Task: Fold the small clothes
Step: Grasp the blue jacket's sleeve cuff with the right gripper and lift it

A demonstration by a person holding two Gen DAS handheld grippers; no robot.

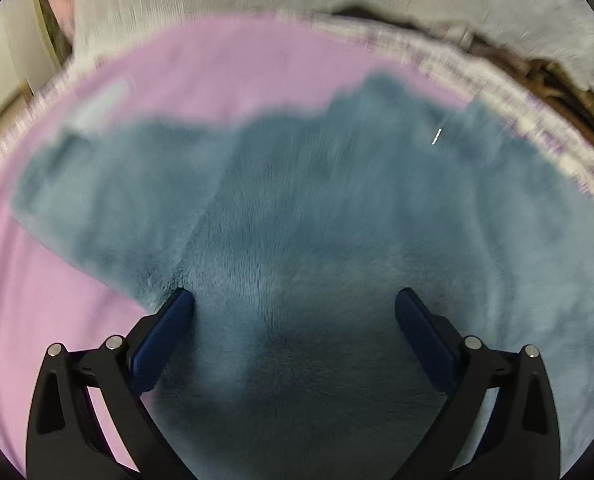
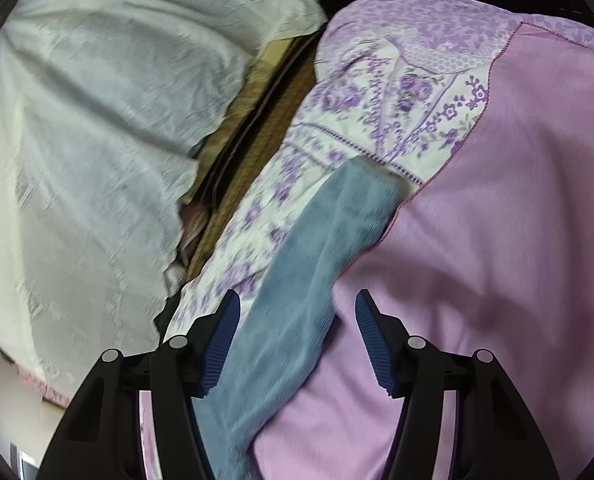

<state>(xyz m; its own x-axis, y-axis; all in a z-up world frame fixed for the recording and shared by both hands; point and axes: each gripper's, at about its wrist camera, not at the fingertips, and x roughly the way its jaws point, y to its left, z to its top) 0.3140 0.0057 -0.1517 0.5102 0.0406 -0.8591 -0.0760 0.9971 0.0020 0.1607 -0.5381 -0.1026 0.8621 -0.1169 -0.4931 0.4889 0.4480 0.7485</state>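
Between the right tongs (image 2: 297,304) (parted) runs the blue garment (image 2: 297,280).

Evenly lit by soft indoor light, no hard glare. Blurred by motion throughout, worst around 12 o'clock on the left wrist view. Bent strongly by fisheye curving, with dark corners. Faintly shadowed on the blue fleece garment (image 1: 297,220) toward 6 o'clock, between the left gripper's fingers (image 1: 165,340).
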